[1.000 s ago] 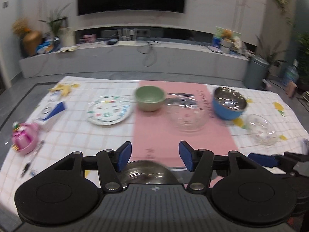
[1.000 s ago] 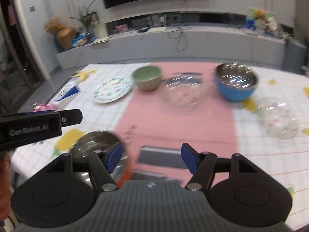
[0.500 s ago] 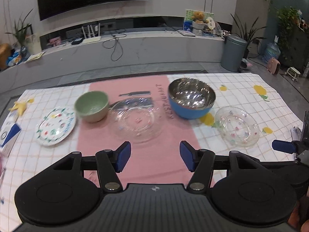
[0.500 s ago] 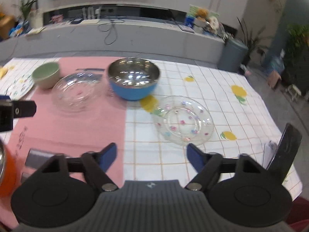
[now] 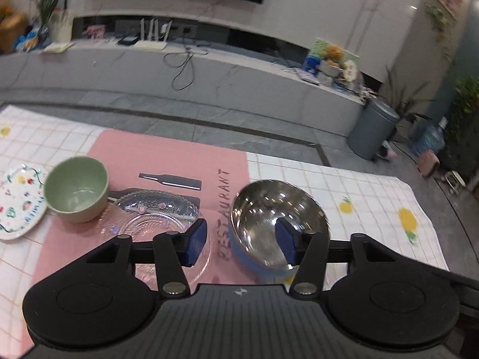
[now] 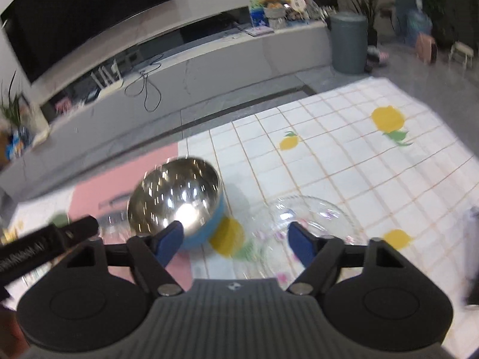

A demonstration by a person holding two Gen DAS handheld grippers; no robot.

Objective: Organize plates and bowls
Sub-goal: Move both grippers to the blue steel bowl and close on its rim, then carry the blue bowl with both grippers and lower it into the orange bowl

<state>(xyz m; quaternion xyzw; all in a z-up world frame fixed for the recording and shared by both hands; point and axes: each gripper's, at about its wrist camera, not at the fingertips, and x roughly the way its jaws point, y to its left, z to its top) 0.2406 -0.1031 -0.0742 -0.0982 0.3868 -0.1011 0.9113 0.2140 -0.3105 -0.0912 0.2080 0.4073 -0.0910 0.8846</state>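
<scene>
A steel bowl (image 5: 278,221) with a blue outside stands at the pink mat's right edge. My left gripper (image 5: 241,240) hovers at its near left side. Its jaws are closing: the right fingertip shows over the bowl's inside, the left one outside, and neither pad presses on the rim. Left of it lie a clear glass plate (image 5: 158,215), a green bowl (image 5: 76,188) and a patterned white plate (image 5: 18,206). In the right wrist view my right gripper (image 6: 236,239) hangs between the steel bowl (image 6: 176,197) and a flowered glass plate (image 6: 305,221). Its jaws are closing with nothing gripped.
A pink placemat (image 5: 167,161) lies on the checked lemon-print tablecloth (image 6: 344,155). The left gripper's black body (image 6: 45,245) crosses the right wrist view at the left. A dark object (image 6: 473,254) stands at the table's right edge. Floor and a grey bin (image 6: 348,42) lie beyond.
Both grippers have swept right along the table and lower. The left one has closed in on the blue steel bowl, the right one on the flowered glass plate, with its view rolled.
</scene>
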